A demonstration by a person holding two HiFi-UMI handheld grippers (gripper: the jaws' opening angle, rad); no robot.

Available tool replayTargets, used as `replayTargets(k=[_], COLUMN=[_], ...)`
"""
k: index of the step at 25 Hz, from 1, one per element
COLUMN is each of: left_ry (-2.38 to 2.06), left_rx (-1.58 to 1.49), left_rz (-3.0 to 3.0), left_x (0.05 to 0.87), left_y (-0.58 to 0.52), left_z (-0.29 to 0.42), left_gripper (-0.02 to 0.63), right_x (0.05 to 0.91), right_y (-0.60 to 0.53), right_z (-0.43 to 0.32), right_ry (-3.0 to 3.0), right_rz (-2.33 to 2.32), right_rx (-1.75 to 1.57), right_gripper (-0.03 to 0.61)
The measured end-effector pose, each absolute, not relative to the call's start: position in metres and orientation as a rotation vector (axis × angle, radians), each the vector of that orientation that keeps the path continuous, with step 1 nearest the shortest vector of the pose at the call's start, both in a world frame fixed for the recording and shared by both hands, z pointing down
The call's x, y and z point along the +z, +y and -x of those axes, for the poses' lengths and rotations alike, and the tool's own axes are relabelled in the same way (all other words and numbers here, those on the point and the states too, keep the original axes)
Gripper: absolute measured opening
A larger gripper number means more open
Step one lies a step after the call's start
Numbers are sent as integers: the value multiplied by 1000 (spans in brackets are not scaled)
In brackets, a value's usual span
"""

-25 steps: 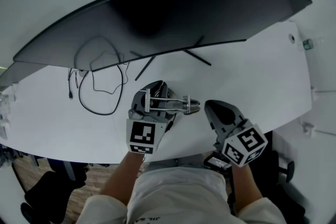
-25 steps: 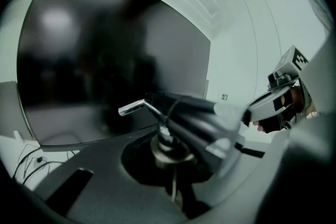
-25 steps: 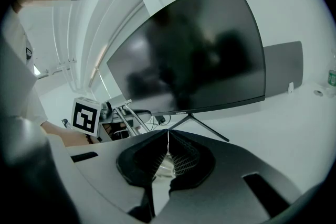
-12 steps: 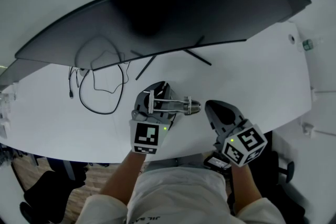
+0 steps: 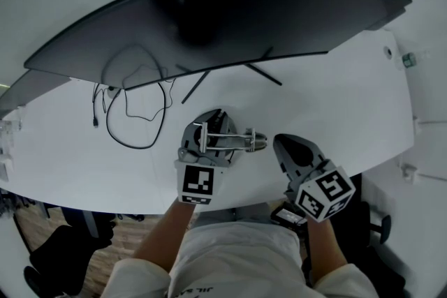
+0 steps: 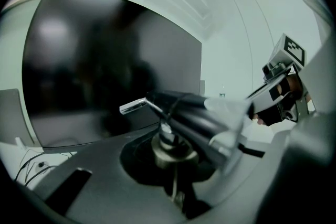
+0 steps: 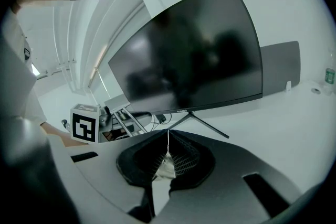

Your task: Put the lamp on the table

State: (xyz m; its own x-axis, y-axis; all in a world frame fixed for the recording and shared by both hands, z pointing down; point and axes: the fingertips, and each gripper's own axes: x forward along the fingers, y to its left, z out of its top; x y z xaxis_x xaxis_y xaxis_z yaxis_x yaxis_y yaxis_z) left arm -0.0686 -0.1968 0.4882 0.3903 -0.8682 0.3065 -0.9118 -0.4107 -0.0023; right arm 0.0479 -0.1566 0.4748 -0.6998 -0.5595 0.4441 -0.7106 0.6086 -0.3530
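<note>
A wide curved monitor [image 5: 223, 17] is standing on its thin-legged stand at the back of the white table [image 5: 349, 101], and a black cable [image 5: 133, 143] is looping across the tabletop to its left. Near the table's front edge, the left gripper [image 5: 209, 118] is grasping the lamp [image 5: 244, 142] at its left end, its jaws having just been opening a little around it. The lamp is lying on its side with its long axis running left to right and its metal tip pointing towards the right gripper [image 5: 285, 144], which is resting just beside it with its jaws clenched on nothing.
</note>
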Motion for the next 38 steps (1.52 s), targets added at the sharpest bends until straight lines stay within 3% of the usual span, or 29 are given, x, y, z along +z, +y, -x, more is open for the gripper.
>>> replayTargets(k=[17, 23, 38], left_ry=[-1591, -1594, -1639], left_rx=[368, 396, 420], left_rz=[-2476, -2472, -2451], left_x=[490, 490, 490], left_y=[-193, -188, -169], left_z=[68, 68, 80], left_gripper=[38, 80, 112], right_x=[473, 472, 467], right_y=[-140, -134, -120], right_z=[-50, -54, -46], right_ry=[-2552, -2553, -2579], right_rz=[-1023, -1021, -986], right_rx=[736, 733, 707], right_gripper=[32, 32, 32])
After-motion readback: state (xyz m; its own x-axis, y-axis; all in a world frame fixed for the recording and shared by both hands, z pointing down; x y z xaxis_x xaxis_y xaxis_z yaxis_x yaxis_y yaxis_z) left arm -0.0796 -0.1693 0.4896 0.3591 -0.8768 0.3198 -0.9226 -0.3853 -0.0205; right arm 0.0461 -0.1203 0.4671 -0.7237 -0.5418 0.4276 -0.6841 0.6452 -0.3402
